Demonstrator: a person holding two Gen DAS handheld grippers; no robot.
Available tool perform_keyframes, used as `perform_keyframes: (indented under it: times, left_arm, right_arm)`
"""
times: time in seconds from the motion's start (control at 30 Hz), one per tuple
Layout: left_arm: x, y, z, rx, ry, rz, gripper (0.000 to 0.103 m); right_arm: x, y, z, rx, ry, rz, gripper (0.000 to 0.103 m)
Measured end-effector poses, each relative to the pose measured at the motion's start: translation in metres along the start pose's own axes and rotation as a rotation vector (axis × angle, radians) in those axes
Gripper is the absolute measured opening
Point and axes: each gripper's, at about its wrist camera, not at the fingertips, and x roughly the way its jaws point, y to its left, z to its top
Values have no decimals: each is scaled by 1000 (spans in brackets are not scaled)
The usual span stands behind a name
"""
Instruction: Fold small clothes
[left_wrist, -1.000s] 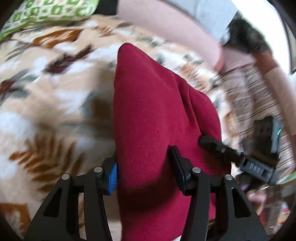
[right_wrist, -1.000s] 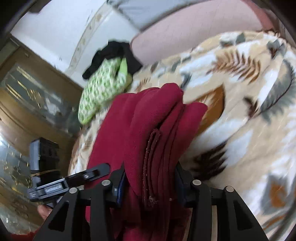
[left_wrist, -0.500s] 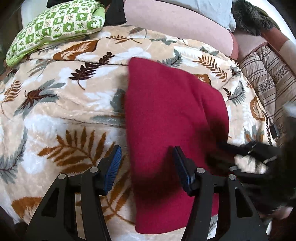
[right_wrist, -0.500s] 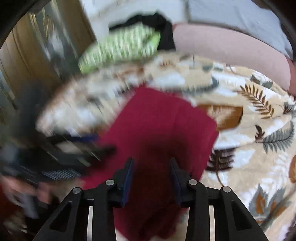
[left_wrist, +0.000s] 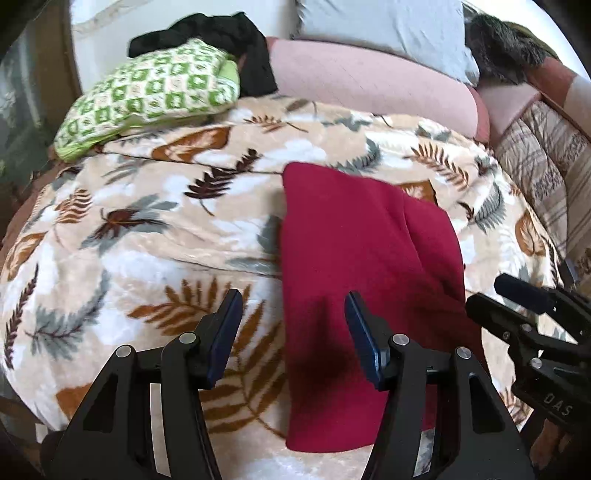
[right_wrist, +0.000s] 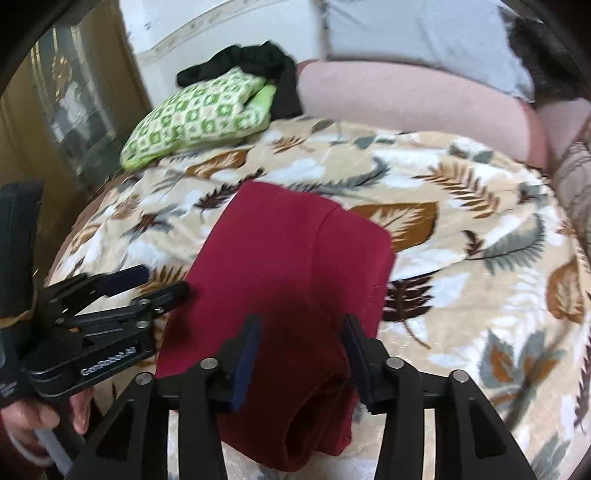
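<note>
Where the bed fills both views, a leaf-patterned blanket (left_wrist: 155, 236) in beige, brown and grey covers it from edge to edge. Behind the blanket runs a long pink bolster (left_wrist: 369, 81), with a pale grey pillow (left_wrist: 384, 26) above it and a striped quilt (left_wrist: 546, 162) off to the right side in the left wrist view. A green-and-white checked cushion (left_wrist: 147, 92) sits at the far left corner of the blanket, and a black garment (left_wrist: 221, 33) is bunched behind and partly over it.

On the blanket lies the red garment (left_wrist: 354, 266), folded into a long, flat rectangle, its near end close to the bed's front edge; layered edges show at that end in the right wrist view.

Above the garment's near end hangs the left gripper (left_wrist: 293, 325), jaws apart and empty, one finger over the red cloth and the other over bare blanket. Beside it, the right gripper (right_wrist: 301, 339) hovers over the same end with its jaws opening, nothing pinched between them. A hand (right_wrist: 40, 417) grips the handle of the left gripper.
</note>
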Motion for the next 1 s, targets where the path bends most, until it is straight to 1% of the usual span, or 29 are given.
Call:
perform_keyframes:
  times: [0.17, 0.37, 0.47, 0.9, 1.0]
  left_arm:
    - [-13, 1, -3, -9, -34, 11, 57]
    - [-26, -2, -6, 6, -67, 25, 57]
    - [-29, -2, -6, 3, -79, 29, 57]
    - [-29, -2, -9, 4, -77, 50, 57]
    - [-27, -2, -10, 4, -71, 49, 57]
  right_arm:
    - [-5, 3, -3, 17, 2, -13, 47]
    - [-13, 4, -4, 59, -26, -3, 47]
    - [-14, 5, -3, 68, -36, -12, 48]
    - [-4, 12, -3, 80, -11, -13, 49]
    - [-2, 10, -3, 96, -11, -3, 53]
